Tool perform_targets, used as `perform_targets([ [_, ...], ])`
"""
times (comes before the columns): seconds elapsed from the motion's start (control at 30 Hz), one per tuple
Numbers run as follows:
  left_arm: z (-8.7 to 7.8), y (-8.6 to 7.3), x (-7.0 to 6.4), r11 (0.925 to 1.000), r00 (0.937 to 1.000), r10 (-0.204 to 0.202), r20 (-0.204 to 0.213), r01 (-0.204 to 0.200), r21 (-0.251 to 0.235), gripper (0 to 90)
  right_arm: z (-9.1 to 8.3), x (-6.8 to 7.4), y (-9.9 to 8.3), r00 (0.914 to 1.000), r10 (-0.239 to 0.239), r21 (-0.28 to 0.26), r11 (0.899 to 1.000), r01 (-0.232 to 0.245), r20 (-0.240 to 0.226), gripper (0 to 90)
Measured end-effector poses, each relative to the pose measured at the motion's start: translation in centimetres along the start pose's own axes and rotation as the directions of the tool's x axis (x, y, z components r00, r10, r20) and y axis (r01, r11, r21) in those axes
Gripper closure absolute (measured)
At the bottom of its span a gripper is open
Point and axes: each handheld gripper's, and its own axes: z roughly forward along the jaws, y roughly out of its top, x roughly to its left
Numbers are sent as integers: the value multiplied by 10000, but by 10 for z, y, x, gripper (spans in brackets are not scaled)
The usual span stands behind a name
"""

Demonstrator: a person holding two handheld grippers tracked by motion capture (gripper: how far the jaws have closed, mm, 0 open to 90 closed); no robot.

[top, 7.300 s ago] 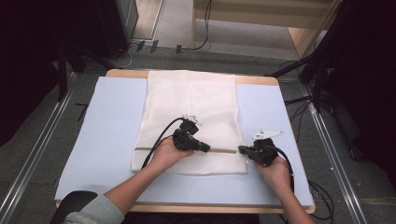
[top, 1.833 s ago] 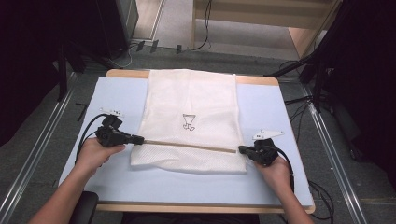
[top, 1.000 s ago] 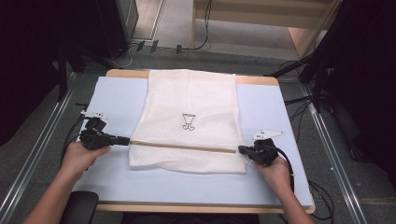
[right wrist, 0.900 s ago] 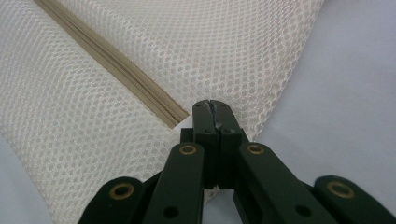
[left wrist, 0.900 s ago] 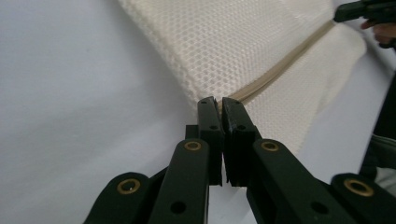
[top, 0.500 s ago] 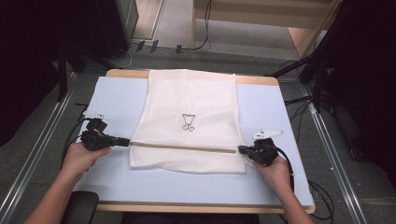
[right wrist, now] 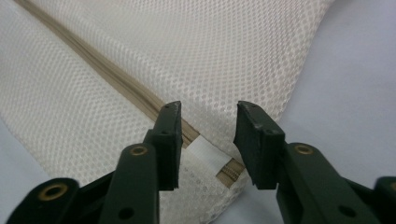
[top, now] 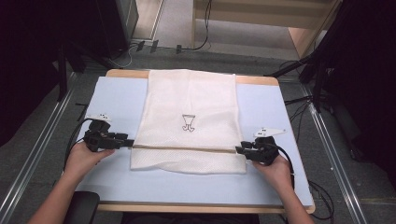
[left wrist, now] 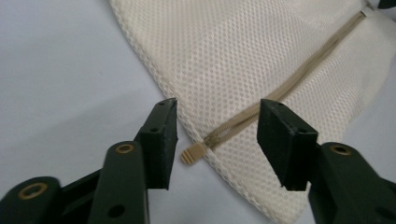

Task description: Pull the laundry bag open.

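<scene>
Since the earliest frame the left gripper [top: 122,141] has travelled from the middle of the mesh laundry bag [top: 189,116] to its left edge, and over the last second it has barely shifted. Its jaws now stand wide apart in the left gripper view, with the tan zipper pull [left wrist: 192,153] lying free between them at the bag's seam, touched by neither pad. The right gripper [top: 243,150] sits at the bag's right edge; in the right gripper view its jaws are parted narrowly on either side of the white tab [right wrist: 205,153] at the zipper's end, and no firm pinch on the cloth can be confirmed. The zipper [top: 187,149] runs as a thin tan line across the near part of the bag, from one gripper to the other, and appears fully drawn to the left. By this reading the zipper run is complete and the pull has just been released; the next move probably calls for both grippers to back away from the fabric without snagging the mesh. The bag lies flat, with a small dark printed emblem [top: 188,122] at its centre, on a pale blue mat [top: 116,98] covering a wooden-edged table [top: 126,73]. Beyond the far edge lie grey flooring, loose cables [top: 187,46] and dark equipment frames.
</scene>
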Motion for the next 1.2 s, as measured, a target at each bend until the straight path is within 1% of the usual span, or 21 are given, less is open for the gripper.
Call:
perform_targets([
  [0.07,0,1,-1,9998,9999,49,-104,-51,-169,434,-1,-1,1,10000,-19,-190,9998,20,44,573],
  [0.1,0,1,-1,9997,9998,79,-162,-83,-237,421,-2,0,2,10000,64,-255,9997,-64,31,563],
  [0.2,-1,1,-1,9996,9994,129,-308,-138,-260,401,-4,-1,3,9999,125,-385,9992,-124,43,534],
  [0.23,-1,1,0,9995,9994,120,-325,-130,-280,397,-5,-2,3,10000,78,-440,9990,-75,55,526],
  [0.47,-5,0,7,9981,9965,-225,-811,177,-589,375,-10,-7,3,9996,112,-786,9969,-92,241,468],
  [0.5,-6,0,8,9981,9960,-196,-871,145,-591,373,-11,-9,3,9995,155,-822,9965,-131,291,461],
  [0.6,-8,-2,12,9974,9943,-359,-1004,294,-655,366,-15,-15,2,9987,300,-965,9950,-259,414,445],
  [0.63,-8,-3,13,9970,9926,-391,-1147,311,-704,365,-16,-17,1,9982,362,-974,9947,-314,473,442],
  [0.77,-12,-6,16,9965,9899,-476,-1335,378,-746,360,-20,-27,-1,9957,602,-1025,9933,-528,699,438],
  [0.9,-14,-9,18,9958,9875,-550,-1479,433,-810,358,-20,-34,-3,9938,730,-1040,9925,-640,843,435],
  [1.03,-18,-12,21,9951,9839,-670,-1659,537,-833,357,-20,-39,-4,9919,834,-1026,9920,-735,960,423],
  [1.2,-19,-16,24,9942,9807,-792,-1786,647,-859,356,-17,-44,-4,9902,933,-1001,9915,-829,1040,409],
])
